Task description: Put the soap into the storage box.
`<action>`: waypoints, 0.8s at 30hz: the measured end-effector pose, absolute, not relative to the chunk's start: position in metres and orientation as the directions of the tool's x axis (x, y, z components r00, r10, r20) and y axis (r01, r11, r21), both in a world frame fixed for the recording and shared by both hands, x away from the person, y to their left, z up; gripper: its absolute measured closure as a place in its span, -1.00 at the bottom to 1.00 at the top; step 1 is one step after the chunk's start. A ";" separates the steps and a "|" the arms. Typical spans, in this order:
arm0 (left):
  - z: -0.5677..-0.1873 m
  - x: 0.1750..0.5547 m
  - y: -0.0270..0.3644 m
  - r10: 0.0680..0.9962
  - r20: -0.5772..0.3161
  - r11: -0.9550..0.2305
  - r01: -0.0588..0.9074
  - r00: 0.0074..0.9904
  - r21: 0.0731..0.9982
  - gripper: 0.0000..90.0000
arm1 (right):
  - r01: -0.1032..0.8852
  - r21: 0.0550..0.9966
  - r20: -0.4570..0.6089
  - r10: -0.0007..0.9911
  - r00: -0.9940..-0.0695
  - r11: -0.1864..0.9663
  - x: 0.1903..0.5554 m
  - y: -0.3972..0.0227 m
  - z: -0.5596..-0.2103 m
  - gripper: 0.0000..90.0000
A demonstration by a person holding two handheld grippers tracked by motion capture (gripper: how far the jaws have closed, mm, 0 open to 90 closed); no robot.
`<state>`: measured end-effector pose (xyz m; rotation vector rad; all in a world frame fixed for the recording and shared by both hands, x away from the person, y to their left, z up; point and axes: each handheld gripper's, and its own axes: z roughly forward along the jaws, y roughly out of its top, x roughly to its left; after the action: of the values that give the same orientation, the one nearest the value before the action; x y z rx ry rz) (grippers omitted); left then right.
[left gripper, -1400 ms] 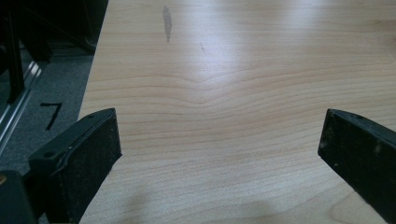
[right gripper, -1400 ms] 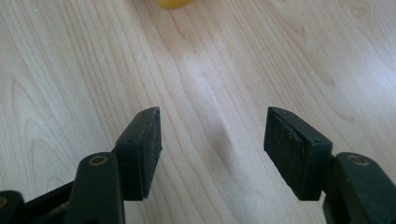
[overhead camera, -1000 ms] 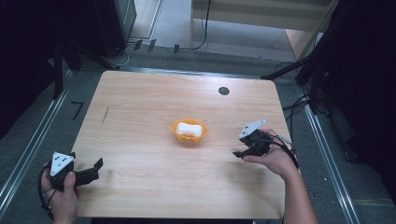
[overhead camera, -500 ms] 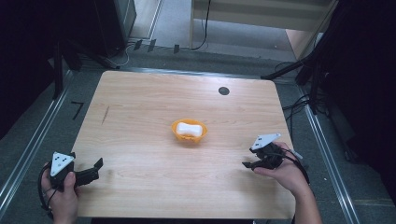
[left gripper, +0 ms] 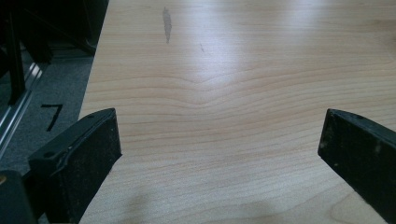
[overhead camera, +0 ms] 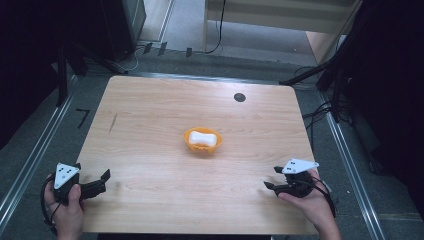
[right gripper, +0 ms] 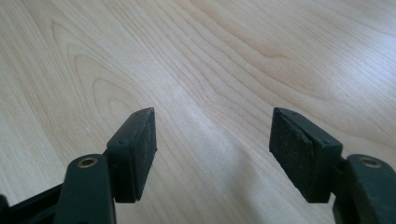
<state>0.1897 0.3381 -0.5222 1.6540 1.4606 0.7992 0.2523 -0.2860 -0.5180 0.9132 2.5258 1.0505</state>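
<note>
An orange bowl (overhead camera: 202, 140) with a white block (overhead camera: 204, 137) inside it sits at the middle of the wooden table (overhead camera: 150, 110). My left gripper (overhead camera: 102, 181) rests at the table's near left corner, jaws wide apart with bare wood between them (left gripper: 219, 140). My right gripper (overhead camera: 272, 178) sits low at the near right of the table, well away from the bowl. Its jaws have just been opening, and nothing but wood lies between its pads (right gripper: 212, 149).
A small dark round hole (overhead camera: 239, 97) marks the far right part of the tabletop. Metal rails run along both sides of the table, and cables lie on the floor at the right. A dark streak (overhead camera: 113, 123) marks the wood at the left.
My right gripper has drawn back from beside the bowl toward the near right corner and sunk a little. The left gripper has stayed put.
</note>
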 end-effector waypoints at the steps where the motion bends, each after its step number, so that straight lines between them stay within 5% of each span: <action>1: -0.522 0.190 0.338 0.989 -0.036 -0.042 0.505 0.144 0.862 -1.00 | 0.452 0.731 0.012 0.652 -0.758 0.512 0.248 -0.289 -0.520 -0.27; 10: -0.522 0.190 0.338 0.989 -0.035 -0.043 0.504 0.144 0.863 -1.00 | 0.472 0.828 0.088 0.762 -0.641 0.301 0.214 -0.313 -0.532 -0.32; 18: -0.522 0.190 0.338 0.989 -0.036 -0.043 0.504 0.145 0.863 -1.00 | 0.487 0.862 0.160 0.835 -0.527 0.143 0.190 -0.333 -0.548 -0.85; 24: -0.522 0.190 0.338 0.989 -0.035 -0.044 0.508 0.145 0.860 -1.00 | 0.464 0.882 0.184 0.849 -0.496 0.081 0.187 -0.335 -0.548 -0.90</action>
<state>0.1901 0.3379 -0.5221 1.6592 1.4635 0.7960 0.1873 -0.3349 -0.5482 1.2983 1.9888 1.3891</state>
